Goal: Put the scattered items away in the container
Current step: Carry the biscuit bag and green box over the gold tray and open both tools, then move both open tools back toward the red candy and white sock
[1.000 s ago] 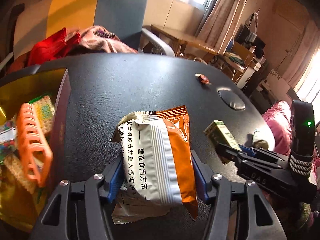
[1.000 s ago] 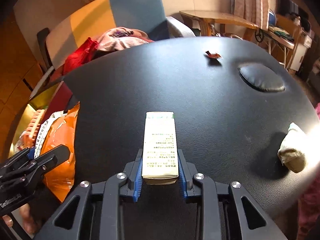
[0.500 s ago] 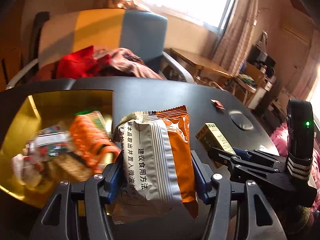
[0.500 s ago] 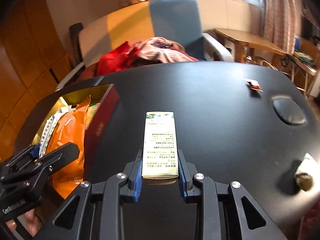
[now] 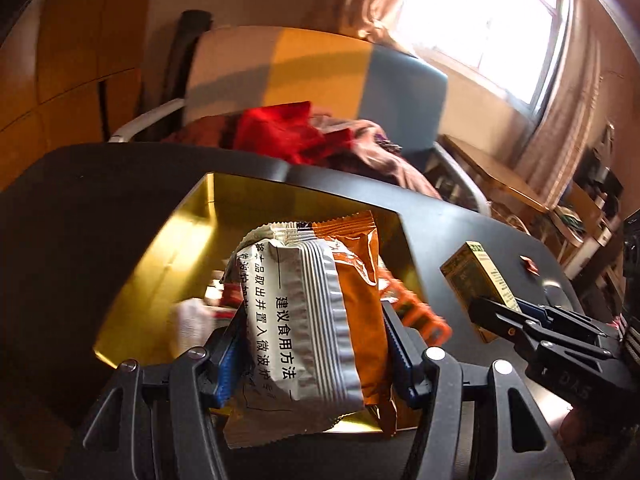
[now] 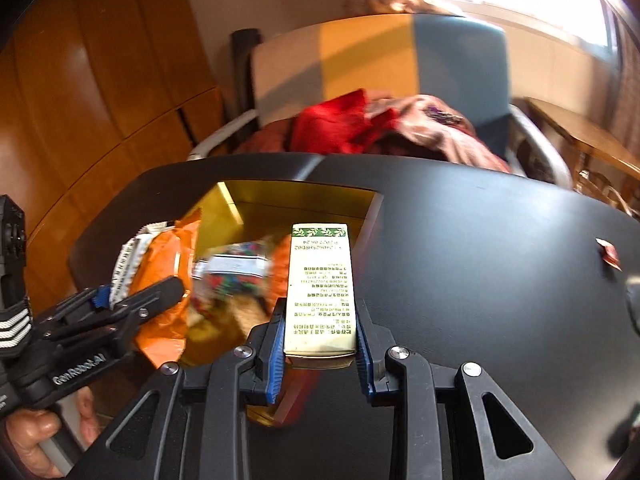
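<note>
My left gripper (image 5: 310,344) is shut on an orange and silver snack packet (image 5: 316,312), which hangs over the open gold-lined box (image 5: 168,264) on the black table. My right gripper (image 6: 320,336) is shut on a small cream carton with green print (image 6: 320,288), held above the box's right edge (image 6: 370,216). In the right wrist view the left gripper (image 6: 120,304) and its packet (image 6: 168,272) show at the left, over the box. In the left wrist view the right gripper (image 5: 516,316) with the carton (image 5: 476,280) sits at the right. Blurred snacks and an orange plastic piece (image 5: 416,312) lie inside the box.
A small red wrapper (image 6: 608,256) lies on the black table (image 6: 500,240) to the right. Behind the table stands a blue and yellow armchair (image 6: 440,52) piled with red and brown clothes (image 6: 360,124). A person's hand (image 6: 36,432) grips the left gripper's handle.
Both grippers have swung left with their loads, from over the bare table to above the gold box. The box now fills the middle of both views.
</note>
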Tool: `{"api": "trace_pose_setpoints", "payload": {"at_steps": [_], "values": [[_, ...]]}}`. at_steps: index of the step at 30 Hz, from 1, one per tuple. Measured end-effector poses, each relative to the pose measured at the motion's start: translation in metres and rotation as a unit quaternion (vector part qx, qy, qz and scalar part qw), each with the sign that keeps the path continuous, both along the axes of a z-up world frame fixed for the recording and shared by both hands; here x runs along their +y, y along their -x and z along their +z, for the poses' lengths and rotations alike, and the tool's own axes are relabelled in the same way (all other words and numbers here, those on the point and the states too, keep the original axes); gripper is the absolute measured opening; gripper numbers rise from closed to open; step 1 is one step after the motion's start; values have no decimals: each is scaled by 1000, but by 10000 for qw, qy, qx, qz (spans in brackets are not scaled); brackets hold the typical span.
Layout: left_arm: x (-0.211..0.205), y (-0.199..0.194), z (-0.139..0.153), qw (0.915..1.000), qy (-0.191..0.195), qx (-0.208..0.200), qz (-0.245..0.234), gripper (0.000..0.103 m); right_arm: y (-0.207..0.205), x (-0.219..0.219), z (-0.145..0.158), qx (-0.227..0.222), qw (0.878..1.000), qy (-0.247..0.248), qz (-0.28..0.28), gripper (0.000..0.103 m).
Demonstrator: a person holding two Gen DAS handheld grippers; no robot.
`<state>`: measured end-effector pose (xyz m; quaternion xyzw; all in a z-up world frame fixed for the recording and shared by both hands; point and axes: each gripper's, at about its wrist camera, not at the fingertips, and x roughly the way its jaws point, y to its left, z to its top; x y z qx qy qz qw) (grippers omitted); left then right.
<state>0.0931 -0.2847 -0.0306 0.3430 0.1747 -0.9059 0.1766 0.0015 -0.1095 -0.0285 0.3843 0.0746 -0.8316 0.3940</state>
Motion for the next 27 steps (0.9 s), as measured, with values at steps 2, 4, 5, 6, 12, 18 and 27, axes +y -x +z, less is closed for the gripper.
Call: {"api": "trace_pose_setpoints", "payload": {"at_steps": [2, 4, 5, 6, 12, 18, 27], "values": [[-8, -1, -2, 9999, 32, -48, 95, 61, -3, -18, -2, -13, 9999, -27, 159, 30], [-14, 0, -6, 9998, 42, -105, 190, 61, -4, -35, -6, 11, 9995, -128, 295, 30], [-17, 1, -7, 9996, 39, -147, 226, 61, -5, -44, -10, 5, 9992, -185, 366, 30], [-19, 2, -9, 9995, 35, -182, 248, 61, -5, -51, -13, -18, 9988, -235, 420, 30], [-27, 2, -22, 9984, -45, -384, 403, 61, -2, -77, -30, -232, 9969, -446, 606, 30], [-28, -2, -30, 9979, -59, -484, 433, 61, 4, -80, -34, -324, 9970, -448, 547, 33], [-26, -9, -28, 9974, -19, -470, 542, 61, -8, -74, -24, -187, 9976, -326, 585, 33]]}}
